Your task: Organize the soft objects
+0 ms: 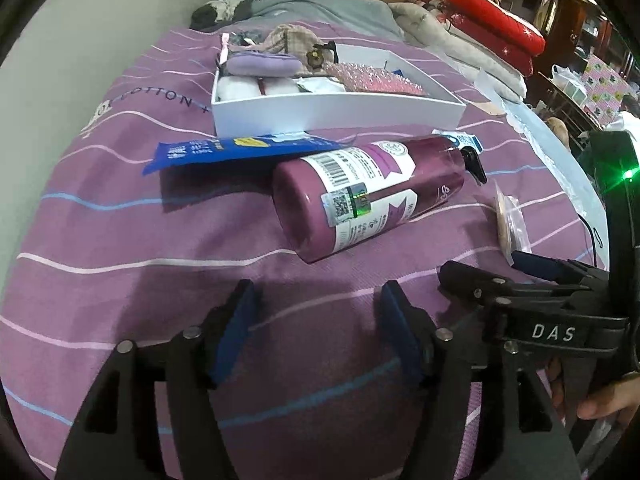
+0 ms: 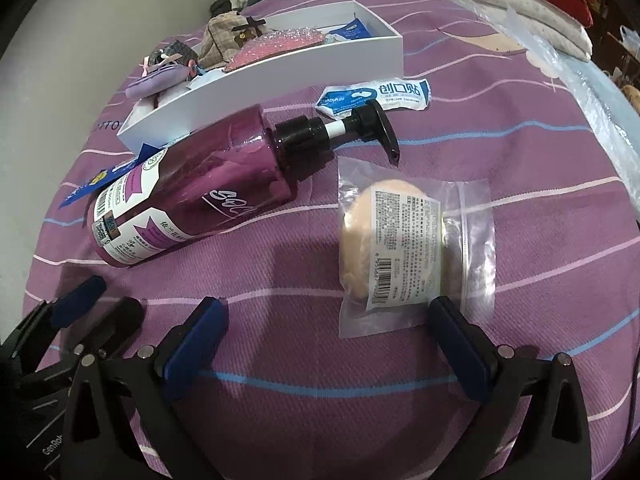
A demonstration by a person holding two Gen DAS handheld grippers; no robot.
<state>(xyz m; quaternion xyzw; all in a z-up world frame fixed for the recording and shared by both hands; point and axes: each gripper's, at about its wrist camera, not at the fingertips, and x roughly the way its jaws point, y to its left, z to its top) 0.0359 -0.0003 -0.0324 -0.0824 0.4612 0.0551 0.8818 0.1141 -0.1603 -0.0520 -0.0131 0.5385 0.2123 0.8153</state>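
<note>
On bed (image 2: 320, 420), 12 o'clock of right gripper (image 2: 326, 340): bagged puff (image 2: 384, 240), soft, light; film slippery. Grip bag's near edge. Both jaws wide, empty; left gripper (image 1: 320, 332) idle. Box (image 2: 280, 76) beyond.

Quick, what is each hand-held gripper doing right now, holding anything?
Left hand-held gripper: open, holding nothing, above the purple bedsheet.
Right hand-held gripper: open, holding nothing.
</note>
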